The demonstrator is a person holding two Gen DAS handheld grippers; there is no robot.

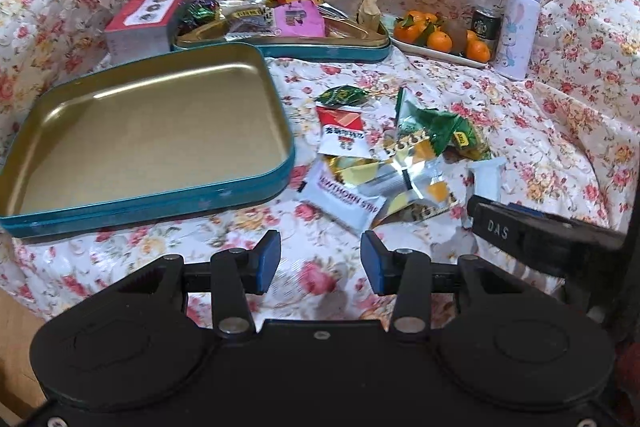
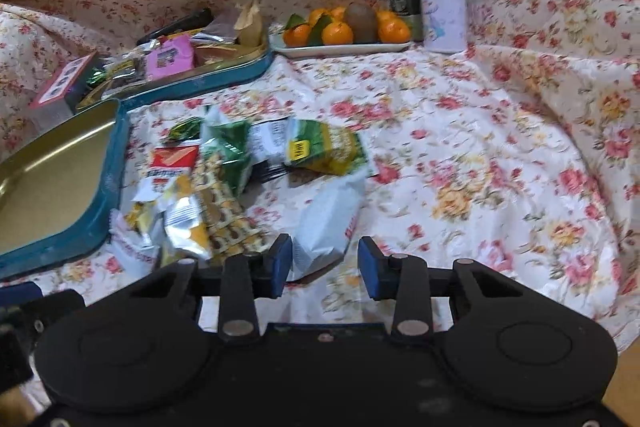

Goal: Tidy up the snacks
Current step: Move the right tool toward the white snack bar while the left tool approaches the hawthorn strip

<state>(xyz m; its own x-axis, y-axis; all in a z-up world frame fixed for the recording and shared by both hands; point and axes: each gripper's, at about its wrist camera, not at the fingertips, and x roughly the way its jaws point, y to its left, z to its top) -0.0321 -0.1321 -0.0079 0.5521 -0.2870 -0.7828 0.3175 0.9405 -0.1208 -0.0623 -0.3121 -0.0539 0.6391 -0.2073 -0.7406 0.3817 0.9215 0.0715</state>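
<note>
Loose snack packets [image 1: 404, 163] heaped on the floral cloth [image 2: 480, 155] just beside the empty teal tin [image 1: 152, 123], ready for loading; left tongs [image 1: 320, 263] wide open and empty, right tongs [image 2: 325, 267] partly closed astride a white packet [image 2: 326, 223], pads not yet pressing.

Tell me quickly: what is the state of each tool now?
Left tool: open, holding nothing.
Right tool: open, white snack packet between its fingers, not gripped.
</note>
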